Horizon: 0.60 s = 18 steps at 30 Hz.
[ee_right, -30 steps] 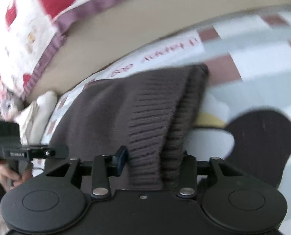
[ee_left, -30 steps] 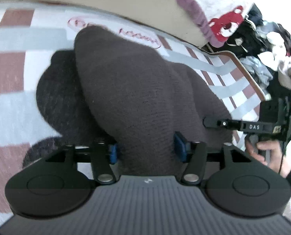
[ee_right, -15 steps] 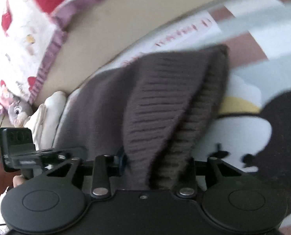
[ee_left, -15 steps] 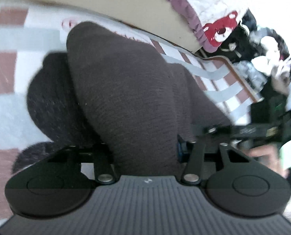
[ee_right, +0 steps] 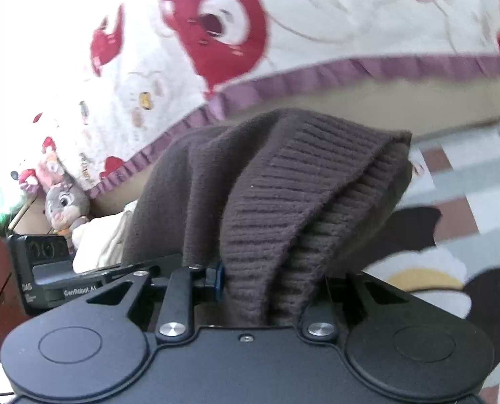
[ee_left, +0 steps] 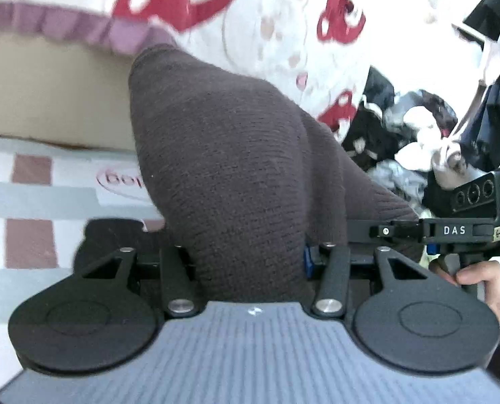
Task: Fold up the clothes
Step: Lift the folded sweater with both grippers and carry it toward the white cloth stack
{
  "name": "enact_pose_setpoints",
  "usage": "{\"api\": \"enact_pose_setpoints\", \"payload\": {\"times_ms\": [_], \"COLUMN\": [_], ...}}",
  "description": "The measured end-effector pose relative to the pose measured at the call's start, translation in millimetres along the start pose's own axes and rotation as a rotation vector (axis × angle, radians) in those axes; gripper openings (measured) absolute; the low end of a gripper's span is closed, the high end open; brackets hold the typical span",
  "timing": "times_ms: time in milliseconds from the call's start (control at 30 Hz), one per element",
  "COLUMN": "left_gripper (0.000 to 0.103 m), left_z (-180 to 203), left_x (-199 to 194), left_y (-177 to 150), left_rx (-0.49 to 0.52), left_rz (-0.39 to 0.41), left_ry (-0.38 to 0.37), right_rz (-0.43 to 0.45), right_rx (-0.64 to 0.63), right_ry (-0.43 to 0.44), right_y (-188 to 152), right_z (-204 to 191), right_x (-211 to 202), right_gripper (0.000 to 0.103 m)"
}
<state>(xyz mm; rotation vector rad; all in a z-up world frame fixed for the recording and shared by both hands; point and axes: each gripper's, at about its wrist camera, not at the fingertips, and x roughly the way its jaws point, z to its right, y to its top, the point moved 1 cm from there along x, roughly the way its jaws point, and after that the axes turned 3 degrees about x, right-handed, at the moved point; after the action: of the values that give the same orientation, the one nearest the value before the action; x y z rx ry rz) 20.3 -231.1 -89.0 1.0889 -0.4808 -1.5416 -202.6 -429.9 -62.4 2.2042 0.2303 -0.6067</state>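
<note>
A dark brown knit sweater [ee_left: 229,168] hangs between both grippers, lifted above the checked mat [ee_left: 31,202]. My left gripper [ee_left: 246,259] is shut on one edge of it; the knit bulges up and hides the fingertips. My right gripper [ee_right: 270,279] is shut on the ribbed hem [ee_right: 283,208], which drapes over the jaws. The right gripper also shows in the left wrist view [ee_left: 452,232], at the right, held by a hand. The left gripper shows at the left of the right wrist view [ee_right: 58,282].
A bed with a white and red bear-print blanket with purple trim [ee_right: 216,50] stands straight ahead. A pile of mixed clothes [ee_left: 418,134] lies at the right. A grey plush rabbit [ee_right: 64,202] and a cream garment [ee_right: 98,242] sit at the left.
Both grippers have risen and tilted up with the sweater. The view now takes in the bed and blanket instead of mostly the mat. Both grips hold.
</note>
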Motion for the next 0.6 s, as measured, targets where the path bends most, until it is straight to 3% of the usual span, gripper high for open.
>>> {"api": "enact_pose_setpoints", "payload": {"times_ms": [233,433,600], "left_gripper": [0.046,0.046,0.046], "left_z": [15.5,34.6,27.5], "left_x": [-72.0,-120.7,-168.9], "left_y": [1.0,-3.8,-9.6], "left_rx": [-0.079,-0.082,-0.111], "left_rz": [0.155,0.188,0.213], "left_ry": [0.102,0.366,0.454], "right_rz": [0.032,-0.041,-0.100], "right_rx": [-0.133,-0.127,-0.194], "right_ry": [0.059,0.153,0.187], "right_y": [-1.0,-11.7,-26.1], "right_z": [-69.2,-110.4,-157.7], "right_x": [-9.8,2.6,17.4], "right_gripper": [0.031,0.030,0.029]}}
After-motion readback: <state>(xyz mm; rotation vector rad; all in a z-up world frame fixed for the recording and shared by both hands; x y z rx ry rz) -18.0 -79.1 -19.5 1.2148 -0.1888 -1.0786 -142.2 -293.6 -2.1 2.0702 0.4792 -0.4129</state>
